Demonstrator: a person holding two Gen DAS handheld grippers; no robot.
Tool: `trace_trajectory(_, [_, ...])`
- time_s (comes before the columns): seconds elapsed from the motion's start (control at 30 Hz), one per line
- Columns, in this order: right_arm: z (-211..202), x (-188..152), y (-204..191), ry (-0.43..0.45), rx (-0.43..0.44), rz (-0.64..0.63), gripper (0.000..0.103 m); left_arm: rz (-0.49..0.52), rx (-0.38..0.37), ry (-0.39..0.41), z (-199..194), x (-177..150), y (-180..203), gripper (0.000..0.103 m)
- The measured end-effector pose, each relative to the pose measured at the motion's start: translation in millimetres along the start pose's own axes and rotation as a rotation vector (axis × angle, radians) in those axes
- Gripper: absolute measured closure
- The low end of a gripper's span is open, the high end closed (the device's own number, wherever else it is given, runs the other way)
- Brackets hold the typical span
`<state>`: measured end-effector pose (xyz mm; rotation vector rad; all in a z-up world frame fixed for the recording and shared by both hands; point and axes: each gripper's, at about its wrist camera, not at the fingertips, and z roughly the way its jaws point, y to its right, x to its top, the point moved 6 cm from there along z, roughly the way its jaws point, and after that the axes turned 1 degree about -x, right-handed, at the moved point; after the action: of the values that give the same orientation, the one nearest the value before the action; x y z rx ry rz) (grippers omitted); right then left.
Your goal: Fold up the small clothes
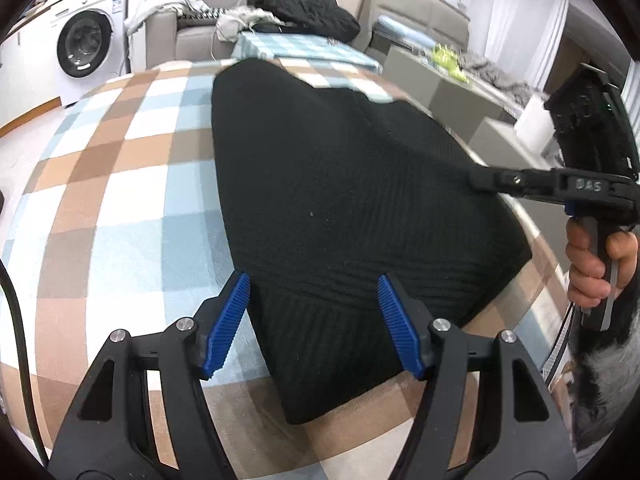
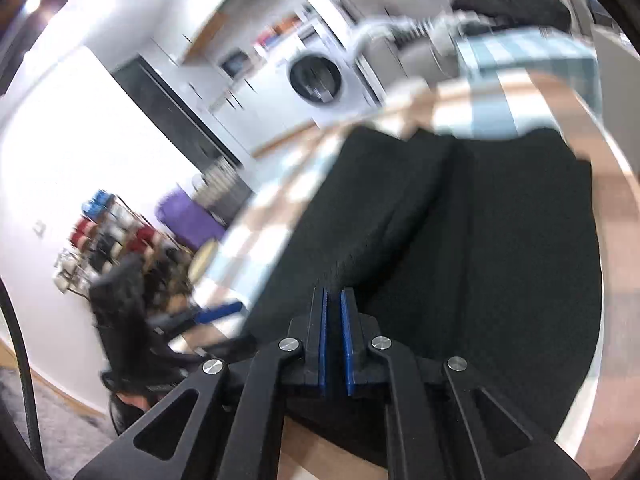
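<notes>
Already the black garment (image 1: 352,208) lies on the checked cloth (image 1: 120,184) of the table, filling the middle of the left wrist view from near the top down to the lower centre. It looks folded at least once: in the right wrist view we see one thick flap (image 2: 384,200) laid over the rest, with a crease running from upper centre toward the bottom.

Our left gripper (image 1: 314,322) is spread wide, its blue pads on either side of the near edge of the garment, holding nothing. Our right gripper (image 2: 335,340) is narrow, with only a thin slit between the pads; we see no fabric in that slit, though the tips sit right at the garment's near edge. In the left wrist view the same tool (image 1: 486,180) reaches in from the right of the frame and touches or nearly touches the garment's right side. We cannot tell which.

We judge the task partly done. The piece is flat and doubled, but still long and uneven in outline, so at least one more fold seems left. More clothes lie heaped on the sofa (image 1: 192,36) at the top of the frame.
</notes>
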<state>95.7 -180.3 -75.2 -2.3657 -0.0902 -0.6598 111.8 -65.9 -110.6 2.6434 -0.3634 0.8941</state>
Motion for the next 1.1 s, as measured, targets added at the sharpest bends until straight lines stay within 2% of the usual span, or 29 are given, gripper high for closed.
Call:
trace_trajectory(0.07, [8.8, -8.8, 9.2, -0.051, 0.000, 0.045, 0.089, 0.020, 0.014, -0.027, 4.7, -6.6, 1.2, 0.039])
trace_trajectory(0.1, [12.9, -17.7, 12.5, -0.089, 0.033, 0.072, 0.085, 0.024, 0.016, -0.030, 4.8, -8.6, 1.0, 0.039])
trace_trajectory(0.2, [11.4, -23.8, 12.1, -0.086, 0.109, 0.084, 0.068, 0.010, -0.002, -0.034, 2.8, -11.7, -1.8, 0.039])
trace_trajectory(0.27, [10.0, -25.3, 9.1, -0.079, 0.152, 0.084, 0.063, -0.001, -0.008, -0.034, 2.0, -10.9, -4.2, 0.039])
trace_trajectory(0.37, [10.9, -27.6, 3.4, -0.097, 0.117, 0.048, 0.063, -0.015, -0.005, -0.025, 0.7, -8.0, -7.9, 0.039])
trace_trajectory(0.4, [15.1, -31.0, 0.6, -0.119, 0.083, 0.022, 0.071, -0.022, -0.009, -0.019, -0.1, -6.8, -9.1, 0.039])
trace_trajectory(0.43, [18.4, -32.7, -2.0, -0.117, 0.066, 0.009, 0.087, -0.030, -0.010, -0.014, -1.2, -5.6, -10.2, 0.039])
trace_trajectory(0.53, [-0.4, -26.0, -12.3, -0.027, 0.078, -0.039, 0.094, -0.046, -0.012, -0.006, -3.8, -3.9, -13.3, 0.039])
trace_trajectory(0.6, [-8.4, -28.1, -14.8, -0.022, 0.039, -0.051, 0.095, -0.048, -0.010, -0.013, -2.4, -5.2, -15.0, 0.039])
trace_trajectory(0.67, [0.2, -36.5, -6.1, -0.087, -0.046, -0.054, 0.095, -0.037, -0.013, -0.032, 1.3, -7.9, -14.7, 0.039])
trace_trajectory(0.7, [10.5, -46.0, 0.5, -0.164, -0.092, -0.054, 0.095, -0.031, -0.010, -0.036, 2.2, -8.7, -14.4, 0.039])
trace_trajectory(0.73, [13.7, -49.2, 3.9, -0.185, -0.112, -0.051, 0.093, -0.026, -0.003, -0.036, 2.4, -8.8, -14.4, 0.039])
trace_trajectory(0.8, [12.2, -45.2, 2.9, -0.167, -0.087, -0.033, 0.088, -0.025, -0.006, -0.033, 0.8, -8.1, -14.7, 0.039])
trace_trajectory(0.93, [15.3, -17.0, -1.7, -0.095, -0.040, -0.001, 0.064, -0.038, -0.014, -0.022, -0.5, -5.1, -18.0, 0.039])
trace_trajectory(1.1, [53.6, 21.3, 32.9, -0.068, -0.080, 0.140, 0.064, -0.054, 0.000, -0.009, -1.1, -2.3, -22.7, 0.039])
